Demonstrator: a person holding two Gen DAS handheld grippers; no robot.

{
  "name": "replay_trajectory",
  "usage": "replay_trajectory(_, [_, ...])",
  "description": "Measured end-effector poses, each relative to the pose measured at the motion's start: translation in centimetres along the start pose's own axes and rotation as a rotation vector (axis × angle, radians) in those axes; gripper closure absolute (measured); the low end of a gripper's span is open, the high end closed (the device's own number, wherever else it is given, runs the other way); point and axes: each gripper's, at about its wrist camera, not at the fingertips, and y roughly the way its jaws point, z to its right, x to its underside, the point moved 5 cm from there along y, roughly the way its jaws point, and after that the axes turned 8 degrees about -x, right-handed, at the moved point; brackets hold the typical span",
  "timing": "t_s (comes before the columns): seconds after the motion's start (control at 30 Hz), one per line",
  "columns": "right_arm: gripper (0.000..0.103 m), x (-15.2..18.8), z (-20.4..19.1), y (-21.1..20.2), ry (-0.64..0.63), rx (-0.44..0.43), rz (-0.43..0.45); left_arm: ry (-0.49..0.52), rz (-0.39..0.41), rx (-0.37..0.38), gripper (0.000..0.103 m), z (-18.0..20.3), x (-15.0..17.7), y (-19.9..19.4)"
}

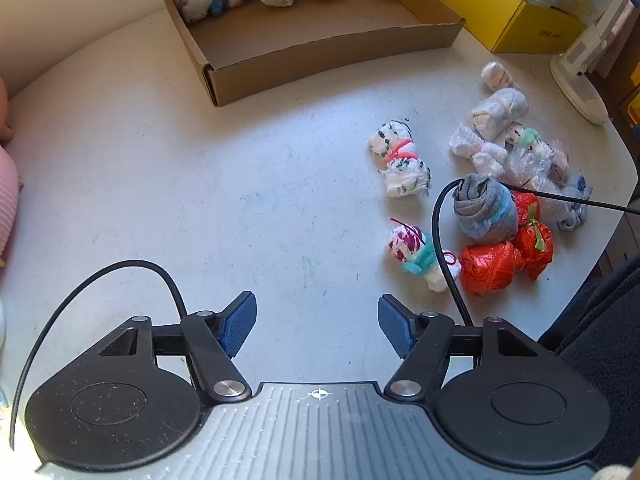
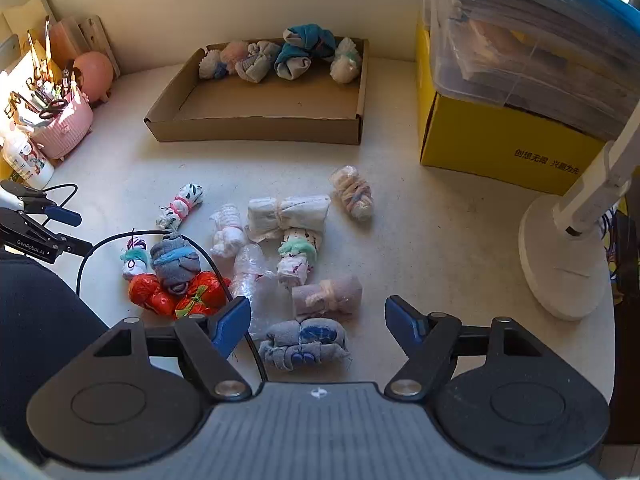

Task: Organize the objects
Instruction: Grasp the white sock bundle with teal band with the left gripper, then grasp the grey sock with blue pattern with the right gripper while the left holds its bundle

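1. The left gripper (image 1: 316,326) hangs over bare table (image 1: 200,184), its blue pads (image 1: 239,326) wide apart with nothing between them.
2. The right gripper (image 2: 318,326) is spread just as wide; a grey-blue bundle (image 2: 304,344) lies on the table between its fingers, and neither pad touches it.
3. Far ahead of both tools sits the tray (image 2: 256,128), a low cardboard one. Five rolled bundles (image 2: 280,58) line its far wall; the near part of its floor is bare.
4. Ahead and to the right of the left gripper the loose bundles are heaped: a spotted roll (image 1: 402,160) with a red tie, a teal-banded one (image 1: 420,254), a grey sock ball (image 1: 486,210) resting against two red bundles (image 1: 490,268).
5. Just ahead of the right gripper lie a mauve roll (image 2: 326,296), a mint-tied roll (image 2: 298,256), a white roll (image 2: 288,216) and, farther off, a pinkish one (image 2: 354,196).
6. A black cable (image 2: 120,240) loops over the heap to the left of the right gripper's left finger.
7. To the right gripper's right stand a yellow box (image 2: 500,148) and a white fan base (image 2: 560,264); far to its left, a pink basket (image 2: 66,128).
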Motion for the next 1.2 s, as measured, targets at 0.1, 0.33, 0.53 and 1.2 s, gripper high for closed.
replay_trajectory(0.1, [0.027,0.8,0.3,1.9,0.01,-0.001,-0.01,0.039,-0.001,0.048,0.032,1.1,0.7,0.9])
replay_trajectory(0.33, [0.03,3.4,-1.4,6.4,-0.045,-0.029,-0.095,0.128,0.058,0.083,0.034,4.1,0.4,2.3])
replay_trajectory(0.53, [0.029,3.5,-1.5,6.2,-0.025,-0.033,-0.071,0.119,0.116,0.126,0.031,5.6,-0.5,2.0])
replay_trajectory(1.2, [0.03,7.0,3.0,4.2,0.134,0.09,-0.031,0.013,0.146,0.071,0.046,3.7,-2.1,2.8])
